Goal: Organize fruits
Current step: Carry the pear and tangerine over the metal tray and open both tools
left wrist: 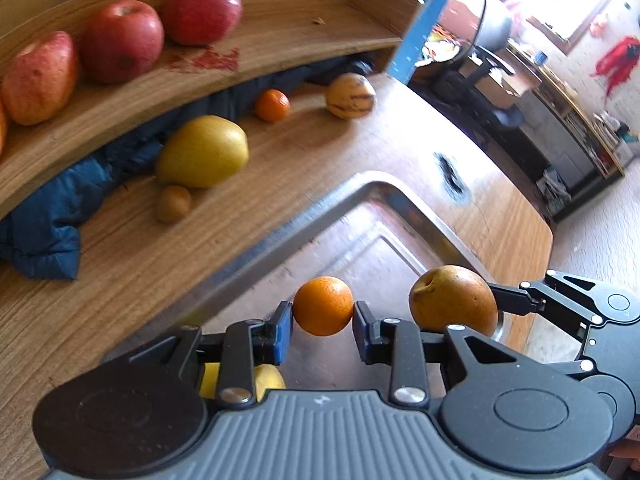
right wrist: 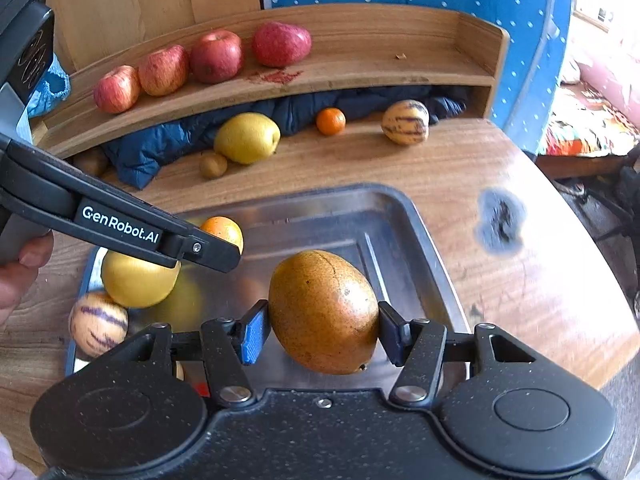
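My left gripper (left wrist: 323,322) is shut on a small orange (left wrist: 323,306) held above the steel tray (left wrist: 384,188). Over the same tray my right gripper (right wrist: 320,332) is shut on a brown russet pear (right wrist: 323,312), which also shows in the left wrist view (left wrist: 454,300). Seen from the right wrist, the left gripper's arm (right wrist: 120,228) crosses the tray's left side with the orange (right wrist: 222,232) at its tip. A yellow fruit (right wrist: 136,280) and a striped melon (right wrist: 98,322) lie in the tray. Several red apples (right wrist: 216,56) line the wooden shelf (right wrist: 360,76).
On the wooden table (right wrist: 500,280) under the shelf lie a yellow pear (right wrist: 247,137), a kiwi (right wrist: 213,165), a small orange (right wrist: 330,121) and a striped melon (right wrist: 405,121), next to a dark blue cloth (right wrist: 168,144). A dark burn mark (right wrist: 499,224) is right of the tray.
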`<action>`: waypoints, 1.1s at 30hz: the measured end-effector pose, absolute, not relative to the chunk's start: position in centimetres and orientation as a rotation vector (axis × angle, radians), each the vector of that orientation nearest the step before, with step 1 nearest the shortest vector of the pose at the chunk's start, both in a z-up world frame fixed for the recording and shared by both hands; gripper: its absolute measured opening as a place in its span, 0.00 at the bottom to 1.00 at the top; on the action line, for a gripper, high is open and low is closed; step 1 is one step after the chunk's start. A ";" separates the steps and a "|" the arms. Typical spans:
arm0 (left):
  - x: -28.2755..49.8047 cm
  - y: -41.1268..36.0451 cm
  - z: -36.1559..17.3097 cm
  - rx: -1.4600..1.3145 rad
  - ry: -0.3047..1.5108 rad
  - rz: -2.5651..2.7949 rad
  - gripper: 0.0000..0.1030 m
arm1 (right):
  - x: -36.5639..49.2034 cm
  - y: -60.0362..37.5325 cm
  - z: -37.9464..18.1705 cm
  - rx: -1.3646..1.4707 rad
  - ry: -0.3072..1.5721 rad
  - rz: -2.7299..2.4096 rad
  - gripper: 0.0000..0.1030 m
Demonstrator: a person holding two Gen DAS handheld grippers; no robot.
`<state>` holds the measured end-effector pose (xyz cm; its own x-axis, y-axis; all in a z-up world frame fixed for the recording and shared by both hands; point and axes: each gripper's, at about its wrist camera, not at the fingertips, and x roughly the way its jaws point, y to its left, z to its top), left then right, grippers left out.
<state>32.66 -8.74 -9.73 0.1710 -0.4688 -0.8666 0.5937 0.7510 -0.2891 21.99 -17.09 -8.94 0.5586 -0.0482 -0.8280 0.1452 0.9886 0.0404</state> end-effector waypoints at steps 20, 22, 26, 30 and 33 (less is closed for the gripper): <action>30.2 -9.8 -10.6 0.277 1.178 -0.821 0.34 | 19.2 -15.5 -10.2 0.168 1.007 -0.184 0.57; 30.1 -9.8 -10.6 0.292 1.172 -0.817 0.34 | 19.2 -15.5 -10.3 0.166 1.008 -0.185 0.57; 29.9 -9.7 -10.5 0.310 1.162 -0.814 0.34 | 19.2 -15.3 -10.4 0.159 1.007 -0.186 0.57; 29.8 -9.6 -10.5 0.322 1.158 -0.813 0.35 | 19.3 -15.1 -10.5 0.151 1.007 -0.189 0.57; 29.8 -9.4 -10.4 0.320 1.160 -0.811 0.35 | 19.2 -15.0 -10.5 0.147 1.006 -0.194 0.57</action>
<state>29.77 -9.38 -10.44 0.1623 -0.3994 -0.9023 0.7101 0.6822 -0.1743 19.22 -14.99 -10.51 0.5206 -0.0934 -0.8487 0.2284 0.9730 0.0330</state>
